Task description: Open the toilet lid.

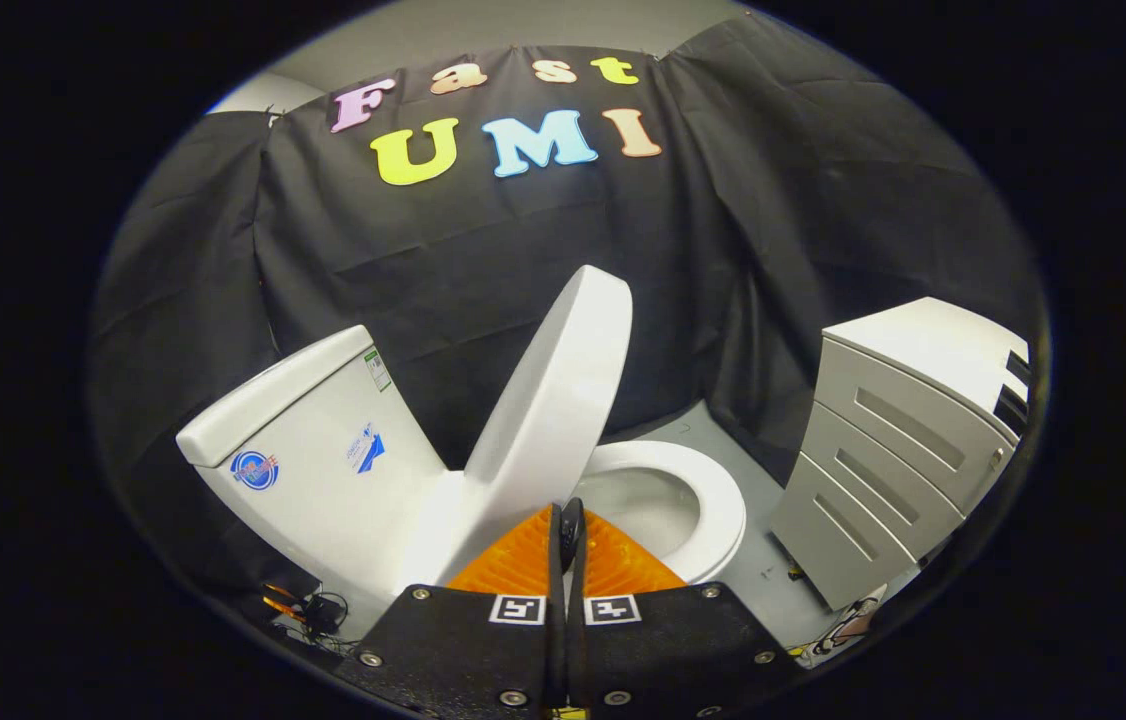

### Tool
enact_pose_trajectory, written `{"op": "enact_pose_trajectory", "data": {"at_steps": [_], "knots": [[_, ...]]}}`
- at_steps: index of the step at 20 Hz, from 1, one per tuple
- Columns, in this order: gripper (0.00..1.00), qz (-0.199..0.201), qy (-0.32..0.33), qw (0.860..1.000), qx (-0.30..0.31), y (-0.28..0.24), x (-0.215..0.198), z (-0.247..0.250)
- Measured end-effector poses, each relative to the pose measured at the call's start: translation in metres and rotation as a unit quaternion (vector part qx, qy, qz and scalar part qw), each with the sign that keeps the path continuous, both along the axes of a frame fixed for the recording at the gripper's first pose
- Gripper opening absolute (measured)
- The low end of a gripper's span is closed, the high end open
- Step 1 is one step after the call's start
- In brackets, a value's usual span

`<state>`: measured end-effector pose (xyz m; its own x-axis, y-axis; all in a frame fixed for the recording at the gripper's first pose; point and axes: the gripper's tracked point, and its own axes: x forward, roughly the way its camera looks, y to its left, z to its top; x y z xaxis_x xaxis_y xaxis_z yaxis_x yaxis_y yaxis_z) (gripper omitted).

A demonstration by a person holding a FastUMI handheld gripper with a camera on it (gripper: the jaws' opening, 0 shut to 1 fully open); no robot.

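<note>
The glossy white oval plastic toilet lid (553, 400) stands raised off the bowl, tilted up and leaning back toward the white ceramic cistern (313, 450), which sits just beside it on the hinge side. Right at the foot of that lid, the gripper (568, 530) has its 2 fingers pressed together, tips meeting with no gap between them and nothing caught inside. The tips sit against, or just in front of, the lid's lower edge; whether they actually touch it cannot be told. On the far side of the lid from the cistern, the white oval toilet seat ring (713, 500) lies flat and exposed, with the pale bowl open inside it. Further out beyond the seat, well apart from the lid, a light grey cabinet with 3 slotted drawers (883, 450) stands on the grey floor (753, 570). Down below the cistern, a tangle of dark cables (308, 610) lies on the floor.
</note>
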<state>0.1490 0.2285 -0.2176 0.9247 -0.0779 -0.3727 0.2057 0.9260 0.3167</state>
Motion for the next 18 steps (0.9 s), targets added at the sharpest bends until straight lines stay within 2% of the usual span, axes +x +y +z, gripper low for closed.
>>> {"op": "enact_pose_trajectory", "data": {"at_steps": [10,15,18], "knots": [[0.0,0.033,-0.023,0.995,-0.095,0.048,0.006,0.043],[0.0,0.039,-0.024,0.994,-0.104,0.066,0.008,0.055],[0.0,0.043,-0.031,0.995,-0.087,0.082,0.01,0.062]]}}
